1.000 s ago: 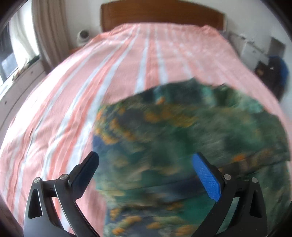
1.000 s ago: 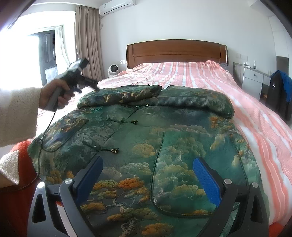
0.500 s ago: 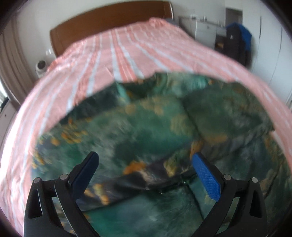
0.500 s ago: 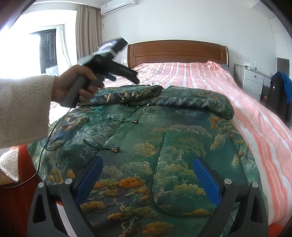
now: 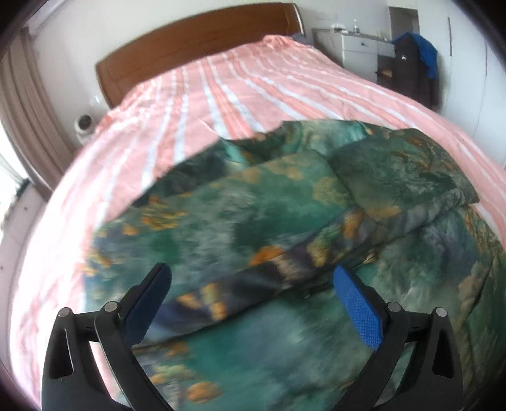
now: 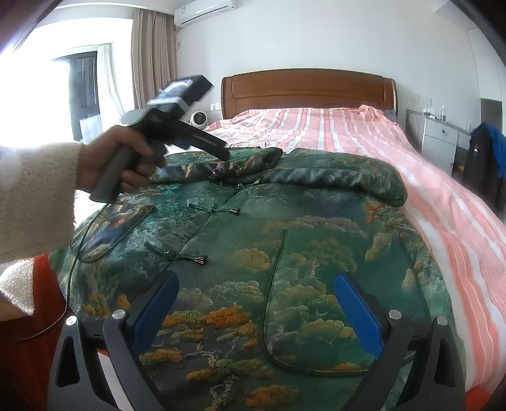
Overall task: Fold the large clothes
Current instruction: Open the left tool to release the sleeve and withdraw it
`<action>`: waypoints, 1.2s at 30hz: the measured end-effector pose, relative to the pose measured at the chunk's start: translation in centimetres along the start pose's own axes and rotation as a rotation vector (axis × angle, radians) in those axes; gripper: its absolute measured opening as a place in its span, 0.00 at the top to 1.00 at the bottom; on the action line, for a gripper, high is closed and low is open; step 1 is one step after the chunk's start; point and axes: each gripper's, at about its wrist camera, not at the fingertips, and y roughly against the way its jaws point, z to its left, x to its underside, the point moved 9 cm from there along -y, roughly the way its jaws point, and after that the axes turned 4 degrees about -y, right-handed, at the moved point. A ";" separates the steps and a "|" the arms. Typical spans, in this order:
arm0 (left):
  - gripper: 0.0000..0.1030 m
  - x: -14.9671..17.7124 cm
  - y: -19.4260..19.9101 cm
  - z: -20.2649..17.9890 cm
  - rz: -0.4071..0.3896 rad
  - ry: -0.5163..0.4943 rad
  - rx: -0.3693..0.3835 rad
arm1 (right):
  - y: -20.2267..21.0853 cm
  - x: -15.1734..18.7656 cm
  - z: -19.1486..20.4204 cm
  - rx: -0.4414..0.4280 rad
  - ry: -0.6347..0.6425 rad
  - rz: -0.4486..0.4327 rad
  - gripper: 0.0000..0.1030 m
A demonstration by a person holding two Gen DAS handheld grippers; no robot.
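Jacket (image 6: 284, 253) lies on bed (image 6: 458, 205); left tongs (image 5: 253, 284) and right tongs (image 6: 256, 294) gape, empty.

From my left wrist the green jacket (image 5: 253, 227) smears with motion blur, its near hem cut off by the frame. From my right wrist, my left gripper (image 6: 221, 151) blurs, its fingertips unreadable. Items on the white dresser (image 6: 439, 139) are too small to identify

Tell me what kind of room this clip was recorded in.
A home bedroom, most likely: a bed with a wooden headboard and striped pink bedspread, a wall air conditioner, and curtains by the window.
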 end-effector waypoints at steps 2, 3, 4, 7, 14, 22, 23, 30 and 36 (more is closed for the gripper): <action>0.01 0.4 1.1 1.9 0.000 -0.001 -0.050 | 0.1 0.0 0.1 0.002 0.005 -0.003 0.05; 0.01 0.6 1.7 3.3 0.001 0.002 -0.089 | 0.1 0.0 0.1 0.003 0.007 -0.004 0.05; 0.01 1.1 2.7 5.0 0.001 0.010 -0.139 | 0.1 0.0 0.2 0.004 0.007 -0.005 0.05; 0.01 2.2 6.3 9.9 -0.016 0.061 -0.276 | 0.2 -0.2 0.2 0.004 0.007 -0.009 0.05; 0.00 5.9 20.8 24.7 0.005 -0.057 -0.758 | 0.5 -0.5 0.1 -0.014 -0.013 -0.021 0.05; 0.00 13.6 22.6 27.2 0.196 -0.111 -0.698 | 0.3 -0.6 0.2 -0.031 -0.021 -0.015 0.05; 0.00 14.6 21.0 25.5 0.197 -0.081 -0.615 | 0.3 -0.6 0.3 -0.028 -0.019 -0.015 0.05; 0.00 16.7 8.7 8.6 0.105 0.087 -0.134 | 0.6 -0.2 0.2 0.037 0.028 -0.026 0.05; 0.01 15.8 5.7 -0.7 0.013 0.167 0.058 | 0.0 0.5 -0.1 0.081 0.033 0.006 0.05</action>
